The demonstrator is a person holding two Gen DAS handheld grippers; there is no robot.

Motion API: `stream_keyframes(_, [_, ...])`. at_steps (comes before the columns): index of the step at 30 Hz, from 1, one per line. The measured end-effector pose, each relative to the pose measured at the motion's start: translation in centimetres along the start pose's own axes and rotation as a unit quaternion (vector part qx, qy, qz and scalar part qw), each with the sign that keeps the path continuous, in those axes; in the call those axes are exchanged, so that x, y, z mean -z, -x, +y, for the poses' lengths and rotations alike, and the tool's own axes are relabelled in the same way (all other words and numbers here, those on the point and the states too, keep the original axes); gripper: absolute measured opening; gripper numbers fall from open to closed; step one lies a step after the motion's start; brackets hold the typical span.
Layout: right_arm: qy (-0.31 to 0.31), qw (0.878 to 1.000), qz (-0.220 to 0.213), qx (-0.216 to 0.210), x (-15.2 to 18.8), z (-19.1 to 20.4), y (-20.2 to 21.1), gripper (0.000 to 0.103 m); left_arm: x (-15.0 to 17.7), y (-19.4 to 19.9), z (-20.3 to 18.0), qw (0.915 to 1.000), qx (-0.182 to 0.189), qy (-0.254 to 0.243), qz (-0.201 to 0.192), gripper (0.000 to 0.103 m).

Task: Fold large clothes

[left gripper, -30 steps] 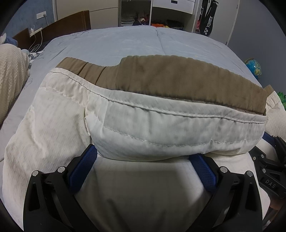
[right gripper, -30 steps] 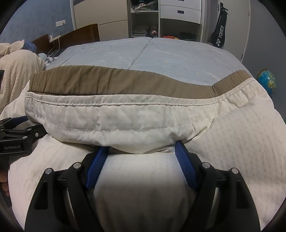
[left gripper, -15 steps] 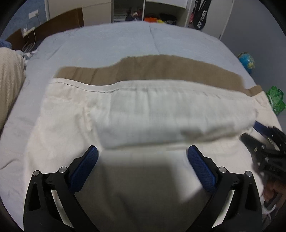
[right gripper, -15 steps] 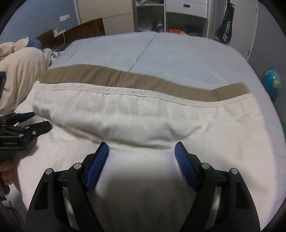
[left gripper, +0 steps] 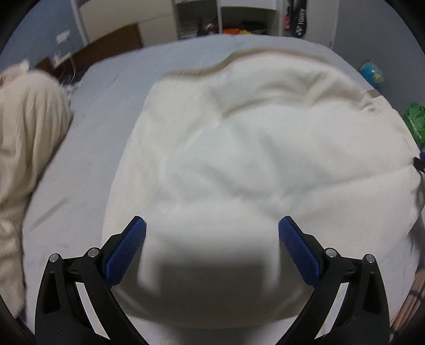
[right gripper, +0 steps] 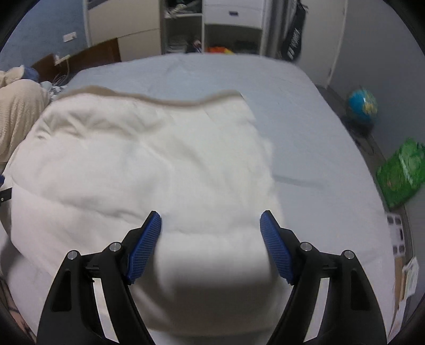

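A large cream padded garment [left gripper: 252,148] lies folded on the bed, with only a thin brown strip [left gripper: 239,57] showing along its far edge. My left gripper [left gripper: 212,220] hovers open over its near part, and nothing is pinched between the blue pads. In the right wrist view the same garment [right gripper: 146,164] fills the left and middle, its brown edge [right gripper: 172,102] at the far side. My right gripper [right gripper: 210,213] is also open above the near edge and holds nothing. Both views are blurred by motion.
The grey-blue bed sheet [right gripper: 305,159] lies bare to the right of the garment. A cream knitted blanket [left gripper: 26,132] is heaped at the left. A globe [right gripper: 362,106] and a green bag [right gripper: 401,172] sit on the floor at the right. Wardrobe shelves [right gripper: 212,24] stand beyond the bed.
Both grippers have pulled back and up from the garment. The cream fold that bulged at the fingertips now lies flat, covering almost all of the wide brown band.
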State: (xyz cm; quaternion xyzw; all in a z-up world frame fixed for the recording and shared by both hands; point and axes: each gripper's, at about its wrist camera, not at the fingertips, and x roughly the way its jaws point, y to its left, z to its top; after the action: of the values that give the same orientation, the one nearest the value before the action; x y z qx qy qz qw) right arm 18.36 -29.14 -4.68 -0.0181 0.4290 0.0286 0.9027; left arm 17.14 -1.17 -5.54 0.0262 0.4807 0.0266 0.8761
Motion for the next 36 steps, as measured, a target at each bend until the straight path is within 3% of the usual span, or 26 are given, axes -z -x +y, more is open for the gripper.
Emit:
stream_keyframes(4, [-0.047, 0.999, 0.019, 0.004, 1.9, -2.5, 0.4, 0.073, 1.4, 0.5, 1.2, 0.9998, -0.002, 0.021, 0.002, 0.097])
stream_keyframes(10, [-0.053, 0.998, 0.011, -0.011, 3.5, -2.7, 3.4, 0.073, 4.1, 4.2, 0.5, 0.9994, 0.013, 0.016, -0.028, 0.096])
stream_keyframes(25, [-0.057, 0.996, -0.021, -0.058, 8.6, 0.9, 10.7, 0.074, 8.9, 10.0, -4.5, 0.9952, 0.048, -0.02, -0.084, 0.096])
stream_keyframes(32, [-0.04, 0.997, -0.041, -0.057, 10.6, 2.7, 13.2, 0.08, 10.8, 11.2, -4.7, 0.9929, 0.055, 0.012, -0.105, 0.096])
stream_keyframes(36, [0.0, 0.996, -0.067, -0.054, 10.9, 4.2, 14.5, 0.086, 10.9, 11.1, -4.8, 0.9925, 0.055, 0.02, -0.107, 0.096])
